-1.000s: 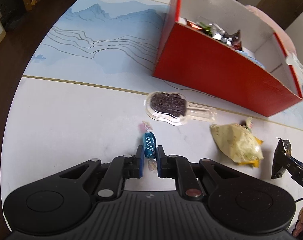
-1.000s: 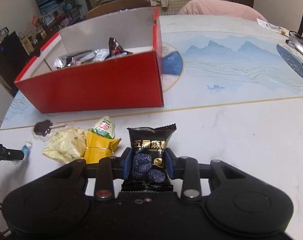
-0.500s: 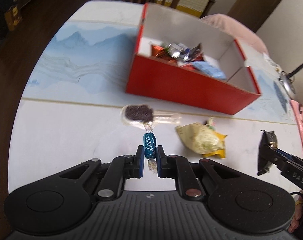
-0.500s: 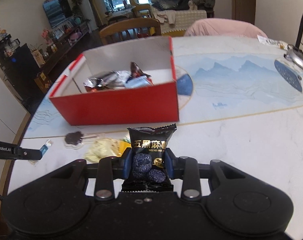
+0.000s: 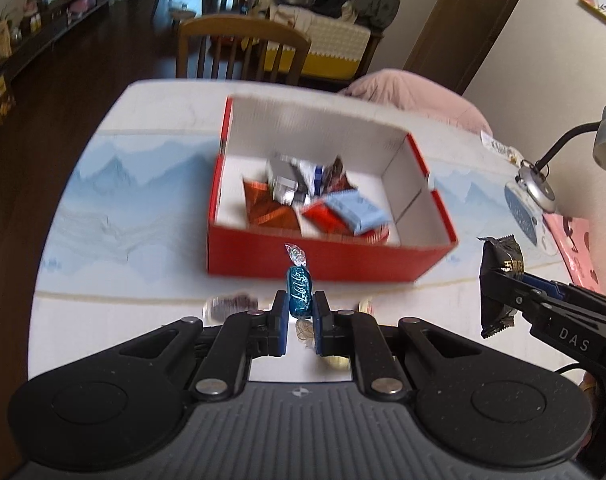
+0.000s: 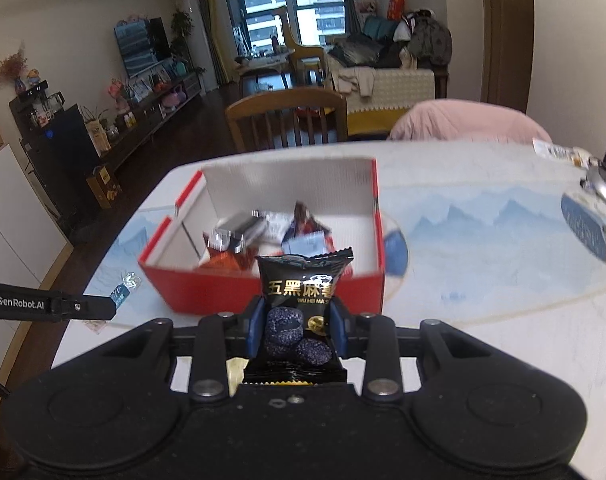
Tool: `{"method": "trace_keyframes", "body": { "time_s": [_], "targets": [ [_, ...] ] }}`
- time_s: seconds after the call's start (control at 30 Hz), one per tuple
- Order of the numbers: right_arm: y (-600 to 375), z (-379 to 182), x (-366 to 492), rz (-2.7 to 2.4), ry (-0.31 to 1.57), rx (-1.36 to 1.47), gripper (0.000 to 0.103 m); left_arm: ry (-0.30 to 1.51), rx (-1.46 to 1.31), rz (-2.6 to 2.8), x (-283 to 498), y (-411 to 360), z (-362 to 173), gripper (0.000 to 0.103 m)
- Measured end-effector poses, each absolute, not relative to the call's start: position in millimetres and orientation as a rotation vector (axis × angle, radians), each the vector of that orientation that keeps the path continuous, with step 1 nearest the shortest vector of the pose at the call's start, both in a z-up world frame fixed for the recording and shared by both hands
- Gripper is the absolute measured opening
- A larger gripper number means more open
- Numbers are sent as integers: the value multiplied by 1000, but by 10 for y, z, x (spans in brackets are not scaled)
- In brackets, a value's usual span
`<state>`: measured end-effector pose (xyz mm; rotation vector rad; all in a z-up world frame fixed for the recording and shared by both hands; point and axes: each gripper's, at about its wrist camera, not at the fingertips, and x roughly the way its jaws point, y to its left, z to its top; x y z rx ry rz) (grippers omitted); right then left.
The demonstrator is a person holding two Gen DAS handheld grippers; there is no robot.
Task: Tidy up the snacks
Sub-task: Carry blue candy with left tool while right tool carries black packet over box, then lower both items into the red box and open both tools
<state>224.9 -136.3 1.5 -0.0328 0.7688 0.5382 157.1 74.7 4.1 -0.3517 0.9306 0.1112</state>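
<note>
My left gripper (image 5: 300,305) is shut on a blue wrapped candy (image 5: 299,291) and holds it in the air just short of the red box (image 5: 323,261). My right gripper (image 6: 297,317) is shut on a black snack packet (image 6: 299,304), also raised in front of the red box (image 6: 271,290). The box holds several wrapped snacks (image 5: 311,200). The right gripper with its packet (image 5: 499,280) shows at the right of the left wrist view. The left gripper's finger and candy (image 6: 121,292) show at the left of the right wrist view.
A plastic-wrapped chocolate piece (image 5: 233,303) lies on the table below the left gripper, blurred. A desk lamp (image 5: 543,184) stands at the table's right side. A wooden chair (image 5: 243,52) and a pink cushioned chair (image 5: 415,96) stand behind the table.
Both grippers have risen and moved toward the red box with their snacks. The box interior now shows from above. The snacks on the table have dropped below the grippers.
</note>
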Motion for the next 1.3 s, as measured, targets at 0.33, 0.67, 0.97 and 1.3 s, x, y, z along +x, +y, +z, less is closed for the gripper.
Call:
{"method": "trace_keyframes", "body": {
  "time_s": [0.33, 0.67, 0.97, 1.3],
  "targets": [
    [-1143, 96, 2741, 551, 749, -59, 33, 899, -324, 131, 2086, 862, 217, 12],
    [-884, -168, 3224, 547, 815, -156, 33, 947, -289, 176, 2629, 1034, 47, 12],
    [-633, -446, 3583, 592, 921, -203, 33, 1003, -241, 181, 3128, 1087, -110, 12],
    [-450, -692, 3870, 616, 1024, -229, 33, 1110, -207, 185, 3523, 1090, -456, 12]
  ]
}}
